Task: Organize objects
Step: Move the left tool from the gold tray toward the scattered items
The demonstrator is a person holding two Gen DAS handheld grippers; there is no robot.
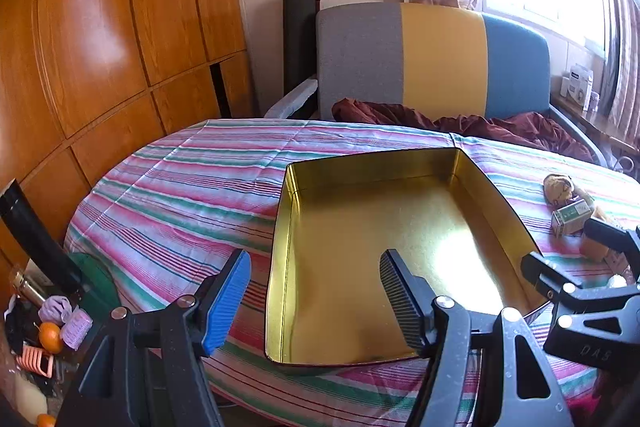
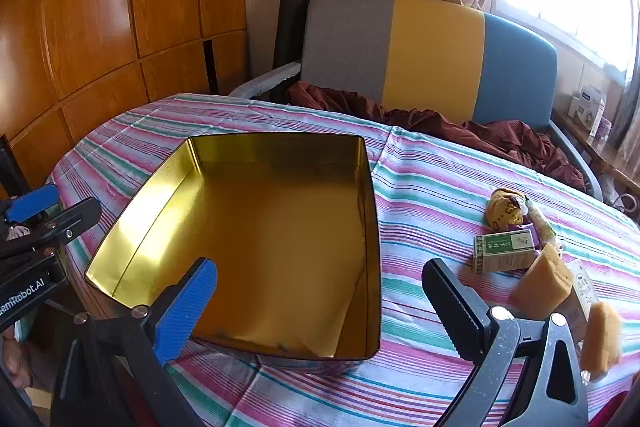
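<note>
An empty gold tin (image 1: pixel 360 227) (image 2: pixel 280 227) lies open on the striped tablecloth. My left gripper (image 1: pixel 316 301) hovers open over the tin's near left wall, blue pad outside and black pad inside, holding nothing. It shows at the left edge of the right wrist view (image 2: pixel 40 215). My right gripper (image 2: pixel 320 311) stands wide open above the tin's near right corner, also with nothing in it. To the right of the tin lie a wrapped bun (image 2: pixel 506 213), a small green-and-white box (image 2: pixel 504 251) (image 1: pixel 570 217), two orange sponge-like blocks (image 2: pixel 542 283) and another carton (image 2: pixel 582 291).
A chair with a grey, yellow and blue back (image 1: pixel 436 59) stands behind the table, with a maroon cloth (image 1: pixel 460 123) on its seat. Wooden cabinets (image 1: pixel 100 47) fill the left. Clutter with oranges (image 1: pixel 50 337) lies below the table's left edge. Boxes (image 2: pixel 588 107) sit on the windowsill.
</note>
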